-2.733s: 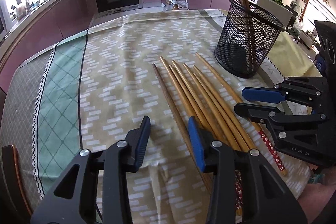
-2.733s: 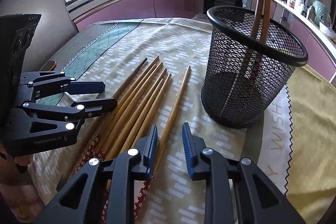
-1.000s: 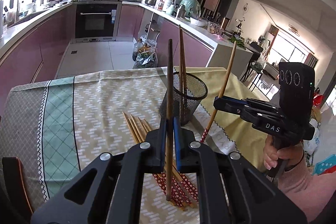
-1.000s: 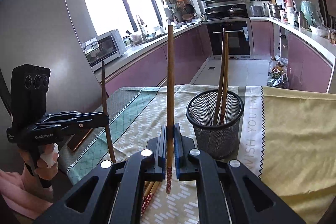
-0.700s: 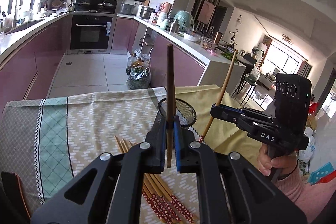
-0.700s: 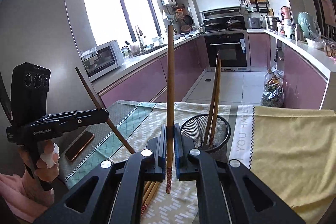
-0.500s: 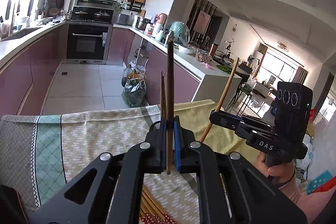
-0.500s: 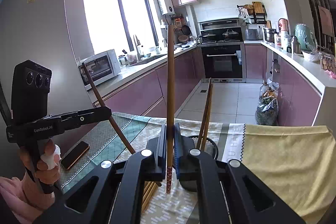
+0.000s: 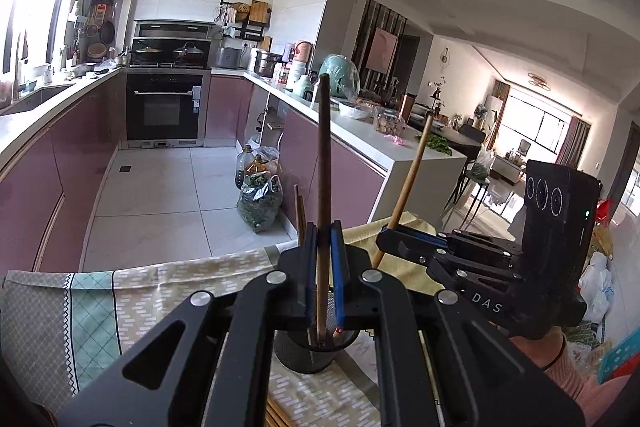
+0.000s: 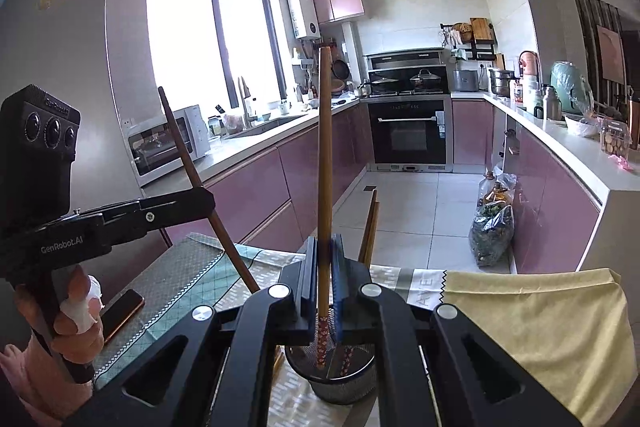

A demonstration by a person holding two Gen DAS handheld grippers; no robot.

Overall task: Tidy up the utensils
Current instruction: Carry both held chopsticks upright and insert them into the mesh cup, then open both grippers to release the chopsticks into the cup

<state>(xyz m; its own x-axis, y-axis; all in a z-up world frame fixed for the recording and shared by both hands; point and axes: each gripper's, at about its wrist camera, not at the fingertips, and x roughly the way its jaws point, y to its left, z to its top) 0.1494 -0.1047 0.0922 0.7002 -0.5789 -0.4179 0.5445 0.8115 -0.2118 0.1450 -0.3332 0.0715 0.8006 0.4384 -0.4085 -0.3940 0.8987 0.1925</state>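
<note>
Kitchen worktop (image 9: 168, 279) below: both your tongs (image 9: 323, 267) (image 10: 325, 275) clench chopsticks (image 9: 323, 163) (image 10: 325, 155) upright, tips aimed into the mesh holder (image 10: 340, 387).

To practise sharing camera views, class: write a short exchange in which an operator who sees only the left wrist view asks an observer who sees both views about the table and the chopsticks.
Operator: My left hand-held gripper blocks the table to its left. Anything there?
Observer: Yes, a phone lies on the tablecloth.
Operator: What does the lower end of the right chopstick look like?
Observer: The chopstick shut in the right hand-held gripper has a red floral end, pointing down at the mesh basket.
</note>
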